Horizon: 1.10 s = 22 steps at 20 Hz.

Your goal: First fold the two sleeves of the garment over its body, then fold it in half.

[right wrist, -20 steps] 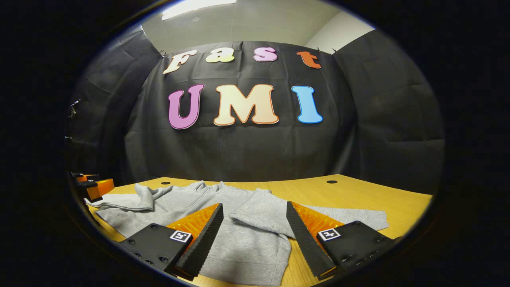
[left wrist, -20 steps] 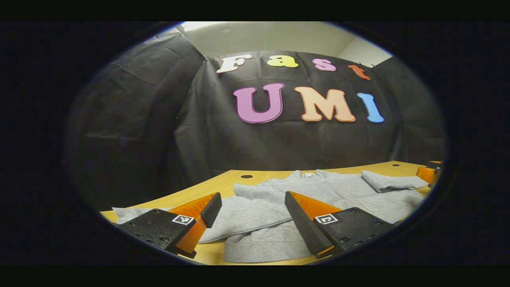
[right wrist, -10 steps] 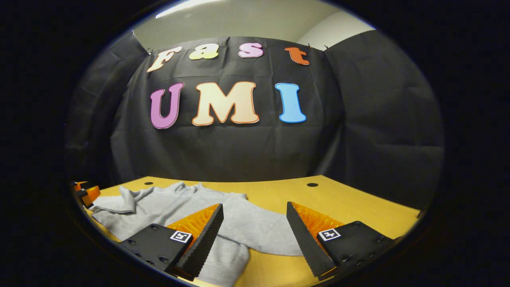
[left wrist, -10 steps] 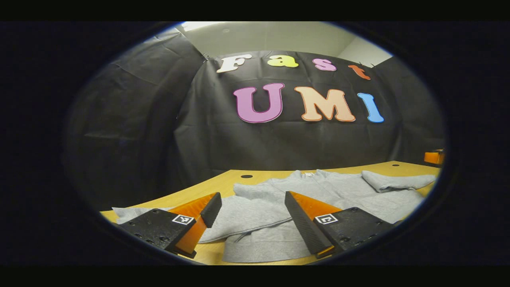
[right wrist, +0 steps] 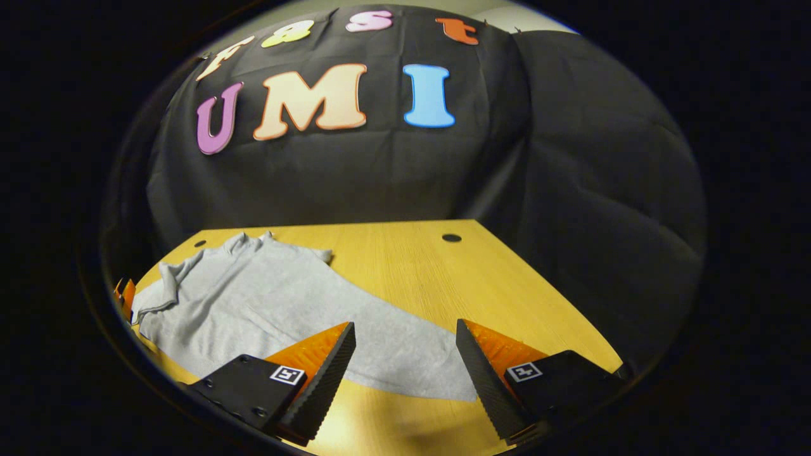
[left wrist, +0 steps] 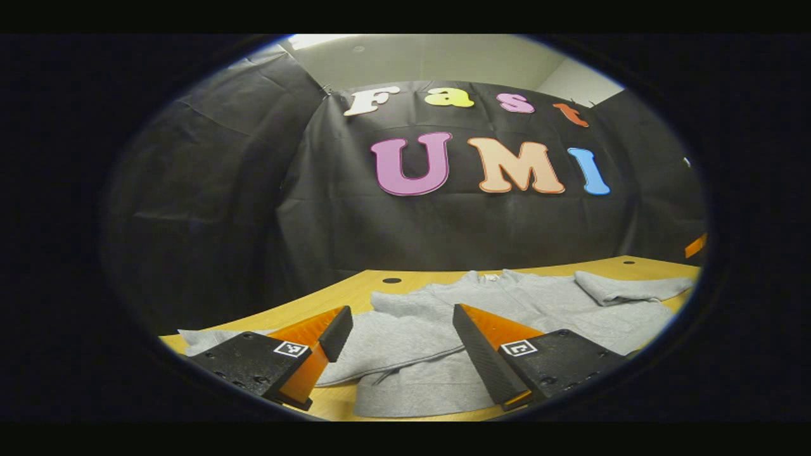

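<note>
Looking along the left gripper (left wrist: 396,354) first, we see its jaws spread wide and released, holding nothing. They hang low over the near part of a grey garment (left wrist: 507,304) that lies on a yellow wooden desk (left wrist: 329,301). From this view we cannot tell whether either finger actually touches the cloth. Between the two fingers lies one sleeve (left wrist: 393,342), stretched leftward across the desk toward the near left edge, with the garment's ribbed hem just below it. Farther right, the body of the garment spreads toward the back, its collar facing the booth wall. On the far right, a bunched fold of the grey cloth (left wrist: 627,290) sits on top of the body. A small dark hole (left wrist: 392,280) marks the desk behind the garment.

Moving to the right gripper (right wrist: 405,373), we find its jaws equally wide apart and released, empty. In this view the garment (right wrist: 253,304) lies flat on the left half of the desk (right wrist: 443,278), and a long sleeve (right wrist: 405,354) runs from the body down and to the right, ending between the two fingers. The fingers appear to hang above it, apart from the cloth. At the far left rim we glimpse a bit of the other gripper (right wrist: 123,294), just beside the garment's edge.
</note>
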Each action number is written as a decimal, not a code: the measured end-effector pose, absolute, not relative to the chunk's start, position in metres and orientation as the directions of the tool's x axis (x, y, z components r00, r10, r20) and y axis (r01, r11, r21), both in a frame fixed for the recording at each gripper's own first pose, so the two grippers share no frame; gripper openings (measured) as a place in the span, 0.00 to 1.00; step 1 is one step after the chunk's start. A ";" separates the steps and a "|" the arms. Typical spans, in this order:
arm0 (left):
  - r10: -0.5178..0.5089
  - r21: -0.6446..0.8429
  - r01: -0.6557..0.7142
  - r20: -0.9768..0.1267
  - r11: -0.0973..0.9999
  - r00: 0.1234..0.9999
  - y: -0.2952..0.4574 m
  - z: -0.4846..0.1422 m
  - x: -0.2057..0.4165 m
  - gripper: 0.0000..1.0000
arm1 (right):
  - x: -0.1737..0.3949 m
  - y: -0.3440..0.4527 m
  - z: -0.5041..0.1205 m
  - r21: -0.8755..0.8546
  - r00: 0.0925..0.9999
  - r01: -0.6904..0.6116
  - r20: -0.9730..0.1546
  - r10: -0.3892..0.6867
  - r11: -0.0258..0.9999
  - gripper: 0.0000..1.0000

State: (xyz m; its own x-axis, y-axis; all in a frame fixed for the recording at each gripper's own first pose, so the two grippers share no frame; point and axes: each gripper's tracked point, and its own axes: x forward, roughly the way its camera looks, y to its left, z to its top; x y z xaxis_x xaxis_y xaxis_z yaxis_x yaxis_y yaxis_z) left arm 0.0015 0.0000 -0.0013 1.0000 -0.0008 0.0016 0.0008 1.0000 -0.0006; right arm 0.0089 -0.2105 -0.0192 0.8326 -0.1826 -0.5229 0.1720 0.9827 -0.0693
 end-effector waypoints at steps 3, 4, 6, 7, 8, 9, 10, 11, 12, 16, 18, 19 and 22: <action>-0.011 -0.002 0.011 0.002 1.000 1.000 -0.003 -0.001 0.001 0.94 | 0.003 -0.231 -0.054 -0.089 0.765 0.200 -0.608 -0.212 0.976 0.99; -0.012 -0.002 0.012 0.001 1.000 1.000 -0.001 -0.002 0.001 0.94 | 0.002 -0.235 -0.062 -0.096 0.752 0.205 -0.621 -0.219 0.974 1.00; -0.012 -0.002 0.012 0.001 1.000 1.000 -0.002 -0.001 0.000 0.94 | 0.000 -0.238 -0.072 -0.087 0.739 0.206 -0.639 -0.213 0.975 1.00; -0.011 -0.002 0.011 0.001 1.000 1.000 -0.002 -0.001 0.001 0.94 | 0.002 -0.239 -0.074 -0.082 0.739 0.208 -0.639 -0.211 0.975 1.00; -0.008 -0.002 0.008 0.001 1.000 1.000 -0.001 -0.001 0.002 0.94 | 0.003 -0.242 -0.075 -0.082 0.733 0.212 -0.646 -0.214 0.974 1.00; -0.004 -0.001 0.004 0.001 1.000 1.000 0.000 -0.001 0.002 0.94 | 0.003 -0.244 -0.076 -0.081 0.728 0.213 -0.652 -0.213 0.974 0.99; -0.002 -0.001 0.002 0.001 1.000 1.000 0.001 -0.002 0.001 0.94 | 0.002 -0.244 -0.082 -0.082 0.720 0.214 -0.660 -0.213 0.973 1.00; -0.002 -0.001 0.002 0.001 1.000 1.000 0.000 -0.001 0.001 0.94 | 0.002 -0.245 -0.085 -0.086 0.710 0.215 -0.671 -0.216 0.973 1.00; -0.002 -0.001 0.002 0.001 1.000 1.000 0.000 -0.001 0.001 0.95 | 0.001 -0.247 -0.087 -0.086 0.699 0.213 -0.682 -0.214 0.973 0.99; -0.002 -0.002 0.002 -0.001 1.000 1.000 0.001 -0.001 0.002 0.94 | 0.000 -0.249 -0.097 -0.085 0.664 0.205 -0.720 -0.203 0.975 1.00; -0.002 -0.002 0.002 -0.001 1.000 1.000 0.000 -0.001 0.001 0.94 | 0.001 -0.250 -0.098 -0.071 0.659 0.210 -0.727 -0.195 0.975 1.00; -0.002 -0.002 0.002 -0.001 1.000 1.000 0.000 -0.001 0.001 0.93 | 0.001 -0.250 -0.098 -0.066 0.657 0.209 -0.730 -0.190 0.976 1.00; -0.002 -0.001 0.002 -0.001 1.000 1.000 0.001 -0.002 0.001 0.94 | 0.000 -0.249 -0.101 -0.068 0.661 0.180 -0.730 -0.172 0.981 1.00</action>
